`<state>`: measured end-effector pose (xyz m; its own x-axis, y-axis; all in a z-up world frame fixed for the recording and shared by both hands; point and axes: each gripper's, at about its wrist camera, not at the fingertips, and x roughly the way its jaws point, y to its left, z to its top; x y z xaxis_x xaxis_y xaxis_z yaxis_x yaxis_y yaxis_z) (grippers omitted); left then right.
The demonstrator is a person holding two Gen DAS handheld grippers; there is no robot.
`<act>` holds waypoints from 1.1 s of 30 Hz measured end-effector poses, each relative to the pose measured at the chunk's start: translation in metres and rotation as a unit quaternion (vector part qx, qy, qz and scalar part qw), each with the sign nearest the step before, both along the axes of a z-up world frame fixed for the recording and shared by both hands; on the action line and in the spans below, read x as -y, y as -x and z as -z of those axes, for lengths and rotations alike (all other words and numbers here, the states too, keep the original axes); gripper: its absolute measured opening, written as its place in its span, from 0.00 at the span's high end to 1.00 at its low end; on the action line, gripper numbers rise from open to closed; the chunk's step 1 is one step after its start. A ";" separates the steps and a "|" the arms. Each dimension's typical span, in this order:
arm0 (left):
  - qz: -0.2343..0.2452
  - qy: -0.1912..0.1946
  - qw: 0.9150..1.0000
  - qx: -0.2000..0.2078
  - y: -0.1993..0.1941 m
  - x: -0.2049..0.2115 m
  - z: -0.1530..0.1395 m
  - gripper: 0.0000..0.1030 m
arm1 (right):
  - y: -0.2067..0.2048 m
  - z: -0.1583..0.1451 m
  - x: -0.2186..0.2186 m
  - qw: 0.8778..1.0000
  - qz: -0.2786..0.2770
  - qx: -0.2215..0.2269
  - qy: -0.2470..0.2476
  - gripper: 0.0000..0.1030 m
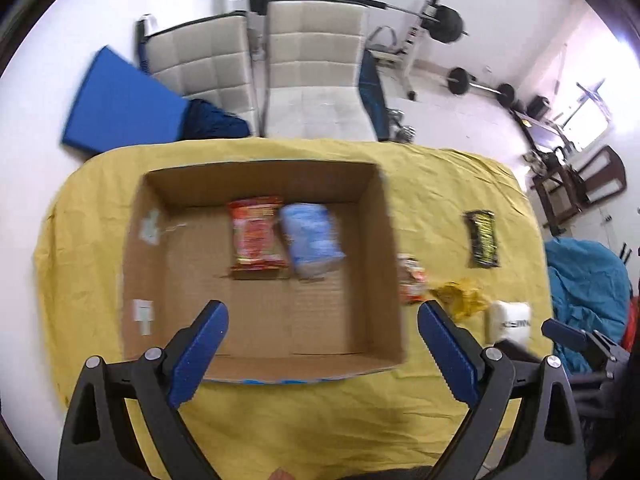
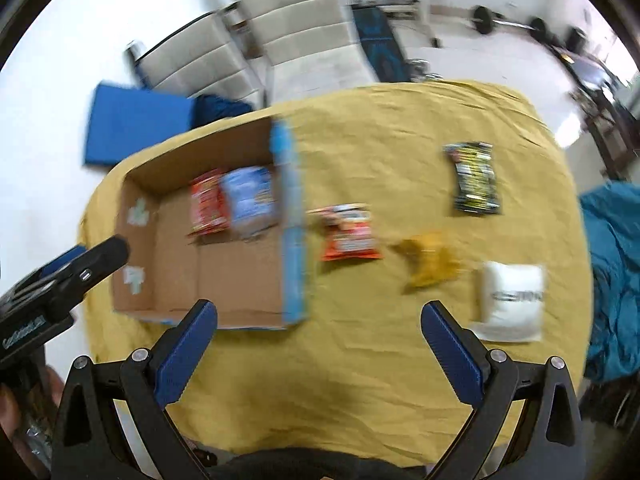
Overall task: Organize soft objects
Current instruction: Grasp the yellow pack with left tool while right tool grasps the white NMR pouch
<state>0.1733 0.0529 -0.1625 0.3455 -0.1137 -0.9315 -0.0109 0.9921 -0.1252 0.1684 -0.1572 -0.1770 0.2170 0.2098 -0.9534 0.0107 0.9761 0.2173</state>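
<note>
The left claw [image 1: 322, 344] is hanging with jaws apart and empty over the cardboard box [image 1: 384, 280], likely because 2 packets, red [image 1: 256, 234] and pale blue [image 1: 310, 236], are already lying inside toward 12 o'clock. The right claw [image 2: 318, 342] is also gaping and empty, facing 4 packets waiting on the yellow-clothed table [image 2: 360, 380]: orange [image 2: 350, 234] at 12 o'clock, yellow [image 2: 430, 262] and black [image 2: 476, 178] at 1 o'clock, white [image 2: 512, 300] at 2 o'clock. Beyond, chairs [image 1: 316, 68] and barbells [image 1: 480, 86] are filling the room.

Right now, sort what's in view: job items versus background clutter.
Job: cardboard box, red packet, blue packet, orange packet, yellow packet, black packet, white packet.
Clutter: chairs, barbell rack, blue mat.
</note>
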 end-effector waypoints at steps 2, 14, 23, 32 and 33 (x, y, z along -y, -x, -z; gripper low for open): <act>0.012 0.012 1.000 -0.013 -0.008 0.028 0.005 0.06 | -0.005 0.007 0.041 1.000 0.023 -0.011 0.008 0.00; 0.078 -0.041 0.988 -0.128 -0.044 0.179 0.114 0.06 | -0.015 0.137 0.198 0.984 0.083 -0.146 0.052 0.00; 0.048 -0.015 0.977 -0.207 -0.070 0.209 0.175 0.06 | -0.011 0.222 0.218 0.974 0.096 -0.200 0.040 0.02; 0.029 0.014 0.966 -0.255 -0.094 0.227 0.210 0.06 | -0.016 0.214 0.248 0.977 0.097 -0.189 0.019 0.28; 0.027 0.018 0.965 -0.258 -0.098 0.229 0.214 0.10 | -0.018 0.213 0.251 0.977 0.098 -0.188 0.020 0.28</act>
